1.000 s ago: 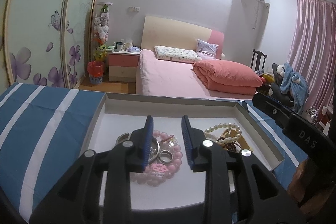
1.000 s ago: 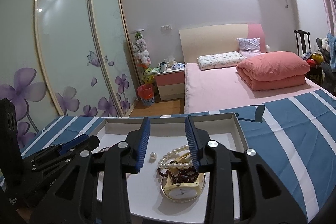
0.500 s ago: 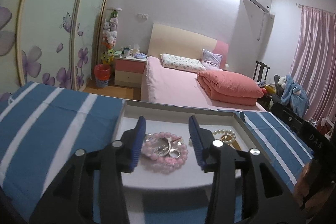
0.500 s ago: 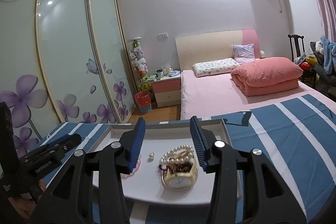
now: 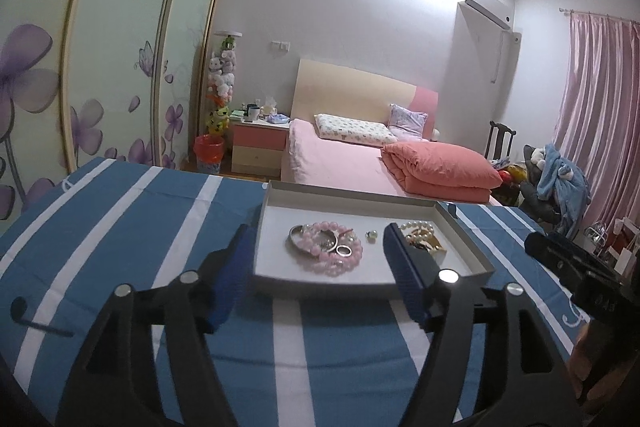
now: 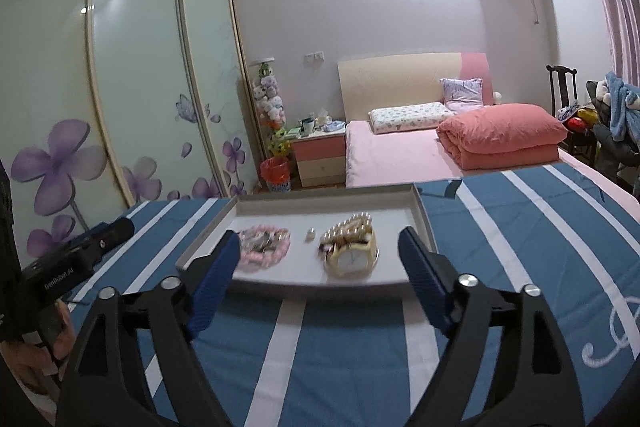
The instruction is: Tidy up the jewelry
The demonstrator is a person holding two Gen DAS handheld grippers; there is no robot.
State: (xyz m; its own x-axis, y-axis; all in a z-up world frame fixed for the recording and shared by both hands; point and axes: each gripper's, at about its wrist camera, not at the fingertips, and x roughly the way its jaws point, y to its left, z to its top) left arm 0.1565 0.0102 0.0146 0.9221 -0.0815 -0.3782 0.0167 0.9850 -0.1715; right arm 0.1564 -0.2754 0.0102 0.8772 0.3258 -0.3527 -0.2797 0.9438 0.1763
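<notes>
A shallow white tray (image 5: 464, 239) (image 6: 423, 223) lies on a blue and white striped cloth. In it lie a pink bead bracelet (image 5: 334, 261) (image 6: 266, 255) with silver rings (image 5: 343, 250), a small loose pearl (image 5: 371, 235) (image 6: 310, 234), a pearl string (image 5: 418, 225) (image 6: 354, 223) and a gold watch (image 6: 352, 259). My left gripper (image 5: 320, 269) is open and empty, held back from the tray's near edge. My right gripper (image 6: 320, 267) is open and empty, also just short of the tray.
The striped cloth (image 5: 120, 227) covers the table around the tray. Behind stand a pink bed (image 5: 340, 163), a nightstand (image 5: 258, 147), a flowered sliding wardrobe (image 6: 120, 87) and a chair with clothes (image 5: 556, 183). The other gripper shows at each view's edge (image 5: 580, 267) (image 6: 76, 255).
Both grippers have pulled back from over the tray to in front of it and have opened wider. The jewelry has not moved.
</notes>
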